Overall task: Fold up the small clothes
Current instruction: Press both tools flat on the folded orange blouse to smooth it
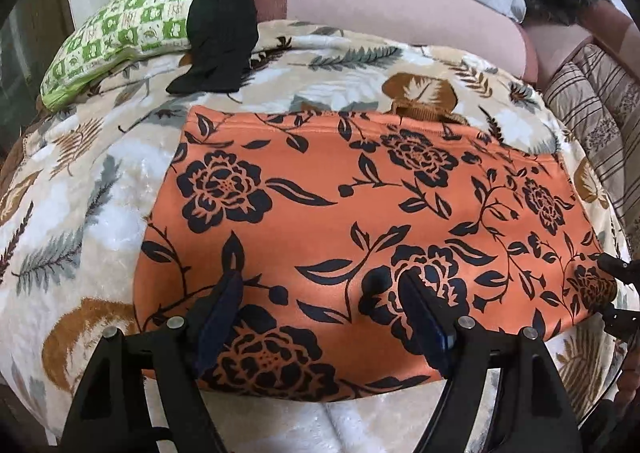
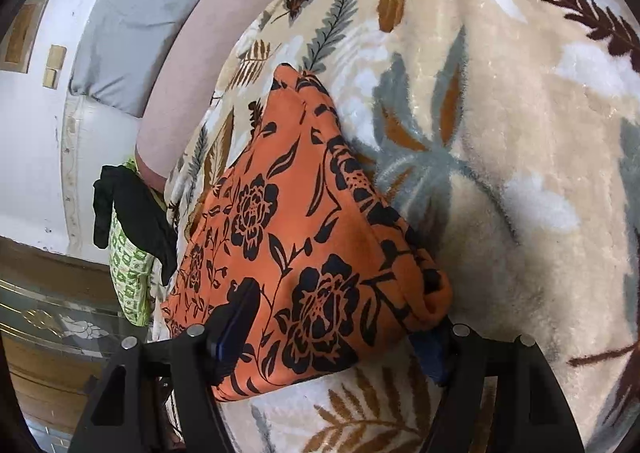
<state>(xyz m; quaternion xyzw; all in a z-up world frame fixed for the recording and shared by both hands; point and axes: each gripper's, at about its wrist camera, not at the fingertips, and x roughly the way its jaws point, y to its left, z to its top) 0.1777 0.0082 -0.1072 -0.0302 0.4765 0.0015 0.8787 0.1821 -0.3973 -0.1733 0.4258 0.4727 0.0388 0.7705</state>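
Across the leaf-print blanket (image 1: pixel 100 189) lies the orange floral garment (image 1: pixel 340 213), flat and part-folded, left tool (image 1: pixel 320 289) spread wide over its near edge, right tool (image 2: pixel 340 317) wide astride a corner—next, likely pinch and fold.

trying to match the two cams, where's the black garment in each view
Left wrist: black garment at upper left, draped over the green checked pillow.
Right wrist: at the left edge, draped over the same pillow.
Shared landmark: orange floral cloth.
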